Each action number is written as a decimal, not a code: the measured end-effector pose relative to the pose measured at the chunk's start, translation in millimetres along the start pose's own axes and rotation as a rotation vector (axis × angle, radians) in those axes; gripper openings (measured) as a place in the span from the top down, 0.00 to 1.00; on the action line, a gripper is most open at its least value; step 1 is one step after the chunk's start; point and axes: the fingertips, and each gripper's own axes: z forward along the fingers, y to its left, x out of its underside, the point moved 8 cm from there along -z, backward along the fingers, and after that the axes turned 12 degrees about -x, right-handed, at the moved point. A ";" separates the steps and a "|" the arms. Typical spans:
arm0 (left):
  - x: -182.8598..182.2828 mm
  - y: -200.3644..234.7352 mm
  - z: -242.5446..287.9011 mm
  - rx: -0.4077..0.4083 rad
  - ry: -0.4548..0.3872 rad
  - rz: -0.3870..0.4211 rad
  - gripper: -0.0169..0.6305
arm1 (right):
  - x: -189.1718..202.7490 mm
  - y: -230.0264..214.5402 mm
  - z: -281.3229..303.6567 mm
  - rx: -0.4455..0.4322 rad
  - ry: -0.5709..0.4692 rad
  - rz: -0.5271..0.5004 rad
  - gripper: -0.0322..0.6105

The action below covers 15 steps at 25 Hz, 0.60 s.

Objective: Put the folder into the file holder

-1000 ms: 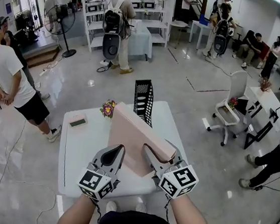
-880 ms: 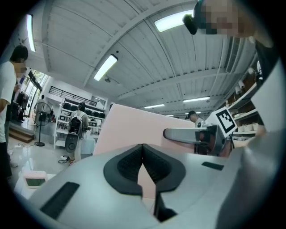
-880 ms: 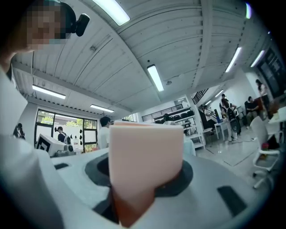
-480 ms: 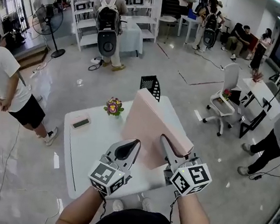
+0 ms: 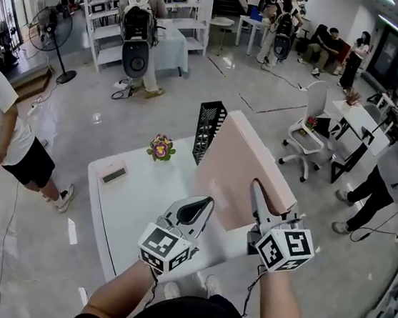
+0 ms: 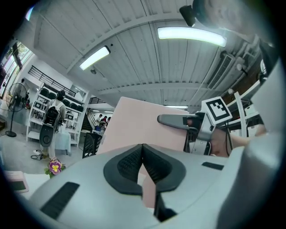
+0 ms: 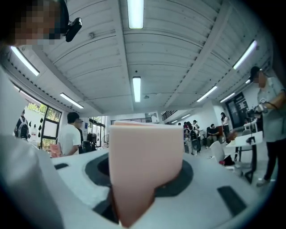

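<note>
head view: the pink folder [image 5: 245, 164] stands tilted over the white bench [image 5: 125, 207], with its far corner just beside the black mesh file holder [image 5: 209, 120] at the bench's far edge. it is not in the holder yet. the right tool [image 5: 258, 194] straddles the folder's near edge. the left tool [image 5: 202, 207] sits low by the folder's left face. whether it touches that face cannot be told here. a small flower pot [image 5: 160, 146] stands left of the holder, apart from both.

left gripper view: the left tool is clenched, its pads meeting with nothing between them. the folder's broad face rises just beyond the tip.

right gripper view: the right tool grasps the folder, and the thick pink edge fills the gap between the pads, so all the weight hangs on this one grip.

the step in hand looks like carrying the folder to the holder. to do it well, the person should stand the folder fully upright first and line its narrow edge with an open slot. it should then go down from above rather than being pushed in sideways, since the light mesh holder could slide or tip off the far edge. the clenched left tool can press flat against the face to stop the folder from swinging. the right grip should stay firm until the bottom edge is seated.
</note>
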 end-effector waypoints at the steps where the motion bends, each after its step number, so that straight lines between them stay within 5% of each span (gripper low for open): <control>1: 1.5 0.9 -1.5 0.011 0.003 0.001 0.97 | -0.6 1.4 -0.4 0.022 -0.002 -0.009 0.64; 15: 5.1 13.2 -12.2 0.079 0.010 0.015 0.97 | -7.4 7.9 13.5 0.184 -0.010 -0.080 0.64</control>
